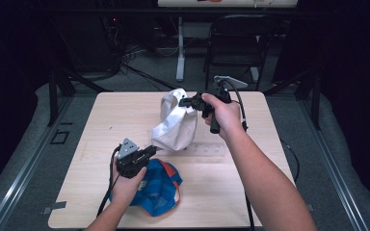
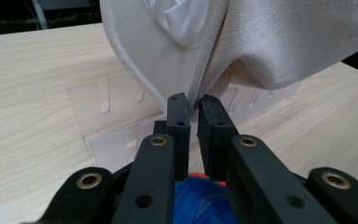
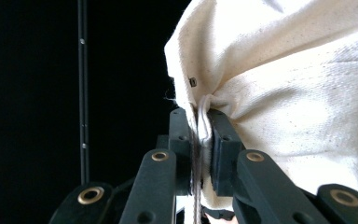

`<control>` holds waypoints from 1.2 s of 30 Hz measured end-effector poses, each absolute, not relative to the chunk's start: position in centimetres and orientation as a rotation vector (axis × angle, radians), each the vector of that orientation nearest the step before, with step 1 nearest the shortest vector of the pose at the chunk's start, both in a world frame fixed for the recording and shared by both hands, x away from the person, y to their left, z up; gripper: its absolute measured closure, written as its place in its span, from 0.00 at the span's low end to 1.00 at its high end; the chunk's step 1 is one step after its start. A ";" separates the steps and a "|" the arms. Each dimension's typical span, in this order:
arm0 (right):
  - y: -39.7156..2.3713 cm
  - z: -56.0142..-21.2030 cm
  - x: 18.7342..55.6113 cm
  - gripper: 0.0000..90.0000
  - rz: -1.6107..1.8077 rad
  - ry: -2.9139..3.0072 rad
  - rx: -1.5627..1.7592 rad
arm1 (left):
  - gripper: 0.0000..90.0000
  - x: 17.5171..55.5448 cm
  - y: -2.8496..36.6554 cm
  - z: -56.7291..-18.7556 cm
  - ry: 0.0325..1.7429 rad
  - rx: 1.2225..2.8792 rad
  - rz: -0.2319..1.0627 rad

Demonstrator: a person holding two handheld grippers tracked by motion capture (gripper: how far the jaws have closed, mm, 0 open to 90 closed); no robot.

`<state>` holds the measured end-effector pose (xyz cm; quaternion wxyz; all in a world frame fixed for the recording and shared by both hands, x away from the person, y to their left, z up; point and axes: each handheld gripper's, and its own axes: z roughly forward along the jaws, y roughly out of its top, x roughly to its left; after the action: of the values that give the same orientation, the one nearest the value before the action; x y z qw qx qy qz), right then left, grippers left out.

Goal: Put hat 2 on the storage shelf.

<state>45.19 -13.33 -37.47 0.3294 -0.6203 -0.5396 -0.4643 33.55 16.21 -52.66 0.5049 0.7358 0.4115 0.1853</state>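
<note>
A cream-white cap (image 1: 176,127) hangs tilted above the middle of the wooden table (image 1: 120,110). My right gripper (image 1: 183,102) is shut on its crown fabric at the top; in the right gripper view the jaws (image 3: 198,114) pinch a fold of the cloth (image 3: 284,70). My left gripper (image 1: 151,151) reaches the cap's lower edge. In the left gripper view its jaws (image 2: 193,100) are shut on the stitched rim of the brim (image 2: 144,70). A blue and orange cap (image 1: 159,187) lies on the table under my left hand.
A clear plastic slotted rack (image 1: 207,150) lies flat on the table beneath the white cap, also seen as the rack (image 2: 107,121) behind the jaws. A black chair (image 1: 236,38) and a table leg stand beyond the far edge.
</note>
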 end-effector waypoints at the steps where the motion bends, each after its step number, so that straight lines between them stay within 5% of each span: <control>1: -13.2 -37.5 45.1 0.91 -1.205 -1.415 -1.628 | 0.93 33.5 16.3 -52.9 1.005 1.761 0.437; 20: -11.2 -39.1 44.8 0.91 -1.144 -1.495 -1.621 | 0.93 33.9 17.6 -54.6 1.111 1.691 0.278; 36: -11.3 -39.7 45.0 0.91 -1.117 -1.518 -1.652 | 0.94 33.6 17.0 -54.6 1.072 1.832 0.363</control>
<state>44.95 -11.33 -39.74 0.3123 -0.6261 -0.5754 -0.4234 33.58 17.01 -54.61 0.4743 0.7490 0.4383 0.1482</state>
